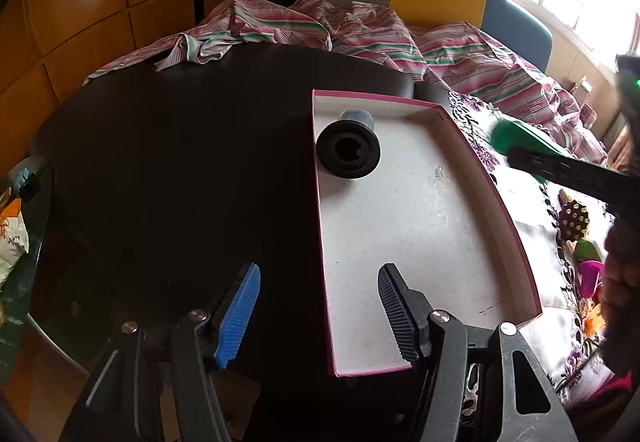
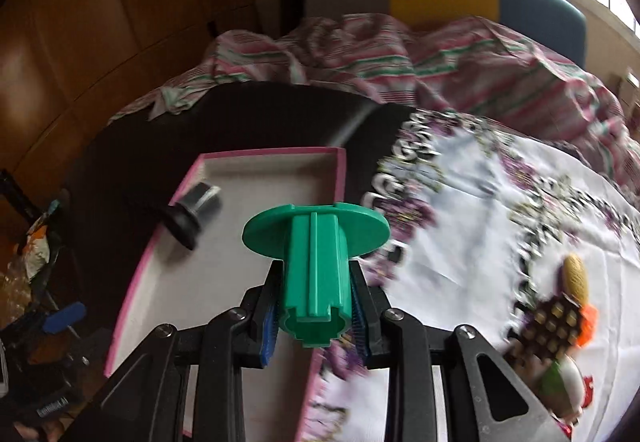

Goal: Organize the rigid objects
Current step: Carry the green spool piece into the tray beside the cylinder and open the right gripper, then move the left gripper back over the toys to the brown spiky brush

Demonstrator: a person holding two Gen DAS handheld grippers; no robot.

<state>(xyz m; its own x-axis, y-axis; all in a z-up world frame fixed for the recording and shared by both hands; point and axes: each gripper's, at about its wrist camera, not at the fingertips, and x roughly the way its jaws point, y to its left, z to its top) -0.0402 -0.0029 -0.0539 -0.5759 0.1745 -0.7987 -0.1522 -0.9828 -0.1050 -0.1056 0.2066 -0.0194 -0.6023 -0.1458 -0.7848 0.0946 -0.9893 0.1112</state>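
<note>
A shallow pink-edged white tray [image 1: 440, 242] lies on the dark table; it also shows in the right wrist view [image 2: 260, 170]. A black flanged spool [image 1: 348, 150] lies on its side in the tray's far left corner, also in the right wrist view [image 2: 192, 214]. My left gripper [image 1: 320, 310] is open and empty above the tray's near left edge. My right gripper [image 2: 316, 314] is shut on a green flanged spool [image 2: 316, 254], held above the tray's right edge. That green spool [image 1: 516, 136] shows at the right in the left wrist view.
A white floral cloth [image 2: 500, 222] lies right of the tray with several small toys [image 2: 560, 322] on it; they also show in the left wrist view [image 1: 574, 220]. A striped sheet [image 1: 360, 34] is bunched at the table's far side. Bags [image 1: 12, 234] sit at the left.
</note>
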